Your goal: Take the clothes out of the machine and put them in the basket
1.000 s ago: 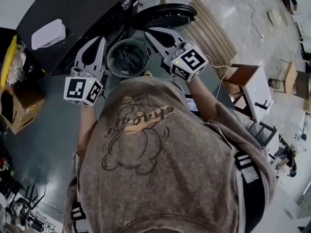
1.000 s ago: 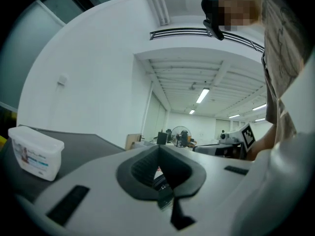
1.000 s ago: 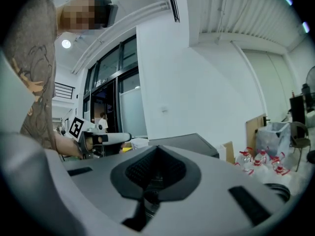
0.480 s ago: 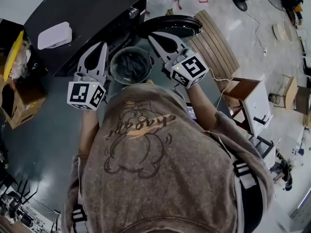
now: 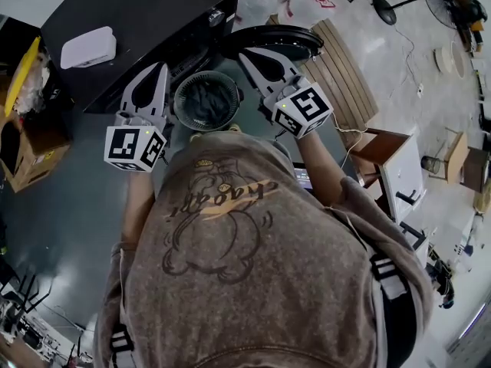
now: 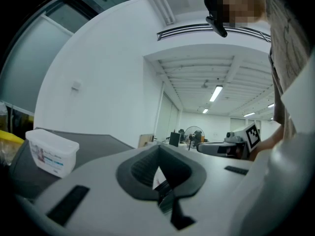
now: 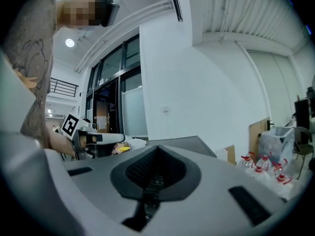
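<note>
Dark floor underfoot. Left gripper and right gripper are held level with jaws together and empty. They flank the round basket, likely between trips. Dark clothes lie inside it. Beyond, the black machine has its round door seemingly swung open.

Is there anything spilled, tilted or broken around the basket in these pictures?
Nothing stands out. The basket stands upright with dark clothes inside, none over its rim. The left tongs and right tongs are shut and empty beside it.
</note>
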Demonstrator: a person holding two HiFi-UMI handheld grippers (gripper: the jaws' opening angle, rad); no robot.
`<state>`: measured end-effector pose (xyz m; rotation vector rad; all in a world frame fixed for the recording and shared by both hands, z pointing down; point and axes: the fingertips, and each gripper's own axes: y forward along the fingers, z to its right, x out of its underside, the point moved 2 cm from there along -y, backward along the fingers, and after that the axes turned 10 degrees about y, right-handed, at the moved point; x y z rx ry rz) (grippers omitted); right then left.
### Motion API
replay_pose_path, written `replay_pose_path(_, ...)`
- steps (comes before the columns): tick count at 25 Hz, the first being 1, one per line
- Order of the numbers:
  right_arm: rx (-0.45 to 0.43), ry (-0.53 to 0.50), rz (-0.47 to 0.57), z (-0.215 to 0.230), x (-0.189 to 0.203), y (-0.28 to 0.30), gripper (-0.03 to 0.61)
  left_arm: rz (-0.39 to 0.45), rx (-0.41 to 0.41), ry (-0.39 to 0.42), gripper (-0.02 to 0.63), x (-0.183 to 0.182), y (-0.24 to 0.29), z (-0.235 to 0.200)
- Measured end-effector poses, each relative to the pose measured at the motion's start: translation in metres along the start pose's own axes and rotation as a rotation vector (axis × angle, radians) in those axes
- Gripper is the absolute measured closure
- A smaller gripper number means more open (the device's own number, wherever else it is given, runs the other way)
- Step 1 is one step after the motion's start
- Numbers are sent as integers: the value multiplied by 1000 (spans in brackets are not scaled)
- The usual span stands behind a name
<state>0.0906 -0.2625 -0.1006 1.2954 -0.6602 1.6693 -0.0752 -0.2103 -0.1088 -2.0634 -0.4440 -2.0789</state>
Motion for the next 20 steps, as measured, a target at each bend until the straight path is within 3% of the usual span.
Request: replay_pose_path(20, -8, -11, -11, 6, 4, -1, 583, -17, -32, -24, 606, 7, -5, 2)
